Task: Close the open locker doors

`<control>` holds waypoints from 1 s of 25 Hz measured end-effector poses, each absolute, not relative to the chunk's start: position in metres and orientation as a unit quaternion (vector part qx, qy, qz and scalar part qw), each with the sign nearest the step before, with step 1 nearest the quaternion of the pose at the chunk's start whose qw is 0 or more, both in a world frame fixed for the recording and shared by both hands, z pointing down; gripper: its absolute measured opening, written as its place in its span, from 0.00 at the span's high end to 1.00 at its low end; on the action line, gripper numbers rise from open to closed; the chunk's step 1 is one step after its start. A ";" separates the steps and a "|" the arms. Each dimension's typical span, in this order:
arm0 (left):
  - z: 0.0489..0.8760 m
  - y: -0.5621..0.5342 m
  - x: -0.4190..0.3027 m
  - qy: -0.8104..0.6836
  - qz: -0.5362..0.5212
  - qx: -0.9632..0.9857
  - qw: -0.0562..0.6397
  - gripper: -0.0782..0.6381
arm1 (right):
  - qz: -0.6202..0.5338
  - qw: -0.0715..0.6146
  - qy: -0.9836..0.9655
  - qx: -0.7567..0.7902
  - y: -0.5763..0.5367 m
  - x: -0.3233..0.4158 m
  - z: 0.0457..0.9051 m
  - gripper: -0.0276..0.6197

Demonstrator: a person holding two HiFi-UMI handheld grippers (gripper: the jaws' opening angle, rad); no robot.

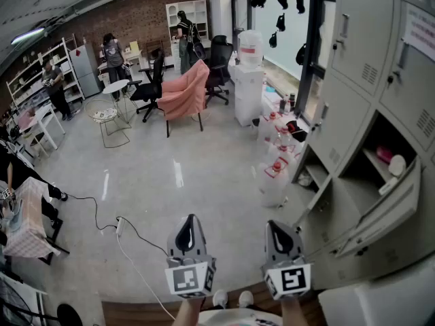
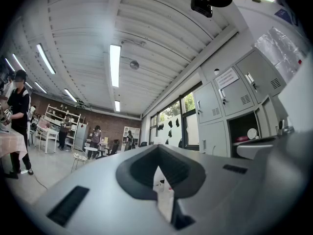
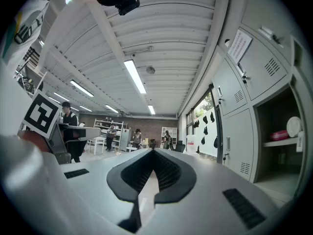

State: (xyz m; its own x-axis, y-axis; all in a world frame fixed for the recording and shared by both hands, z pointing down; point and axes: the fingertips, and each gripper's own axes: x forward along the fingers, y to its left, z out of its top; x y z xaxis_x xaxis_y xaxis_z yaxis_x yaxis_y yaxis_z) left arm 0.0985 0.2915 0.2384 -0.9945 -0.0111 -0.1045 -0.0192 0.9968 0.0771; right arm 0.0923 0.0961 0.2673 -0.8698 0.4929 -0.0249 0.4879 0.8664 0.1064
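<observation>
Currently on record:

- Left claw [image 1: 191, 225]: jaws pressed together with nothing between them. It sits low in the head view and points out over the grey floor [image 1: 156, 175].
- Right claw [image 1: 278, 228]: jaws closed to a thin slit, empty. It sits beside the left one, nearer the lockers but touching none of them.
- Grey lockers [image 1: 360, 66]: a bank along the right side.
- Open locker door [image 1: 384, 209]: swung outward at the lower right, well clear of both claws.
- Open compartment behind that door: holds a pink item [image 1: 385, 155] and a white round object [image 1: 397, 165].
- Water bottles [image 1: 275, 182]: clustered on the floor at the lockers' foot.
- Water dispenser [image 1: 249, 80]: beyond the bottles.
- Pink-draped chair [image 1: 185, 94]: mid-room.
- Cable [image 1: 102, 212]: trailing across the floor.
- Several people: standing at the far brick wall.
</observation>
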 end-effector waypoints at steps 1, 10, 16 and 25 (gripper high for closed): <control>0.239 0.290 0.099 0.998 0.041 -0.008 0.051 0.88 | 0.045 0.028 0.966 0.255 0.096 0.092 0.266 0.95; 0.243 0.288 0.096 0.998 0.046 -0.008 0.051 0.88 | 0.032 0.023 0.967 0.253 0.092 0.089 0.273 0.95; 0.244 0.286 0.098 0.998 0.045 -0.005 0.050 0.88 | 0.014 0.032 0.966 0.256 0.089 0.089 0.268 0.95; 0.243 0.285 0.097 0.997 0.051 -0.015 0.063 0.79 | 0.004 0.030 0.966 0.257 0.084 0.086 0.274 0.95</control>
State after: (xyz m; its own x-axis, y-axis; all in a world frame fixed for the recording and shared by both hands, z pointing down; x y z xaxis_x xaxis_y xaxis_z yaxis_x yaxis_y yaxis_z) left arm 0.0966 0.2850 0.2431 -0.9917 -0.0238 -0.1266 -0.0366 0.9943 0.0999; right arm 0.0864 0.0839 0.2735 -0.8662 0.4966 -0.0548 0.4961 0.8679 0.0238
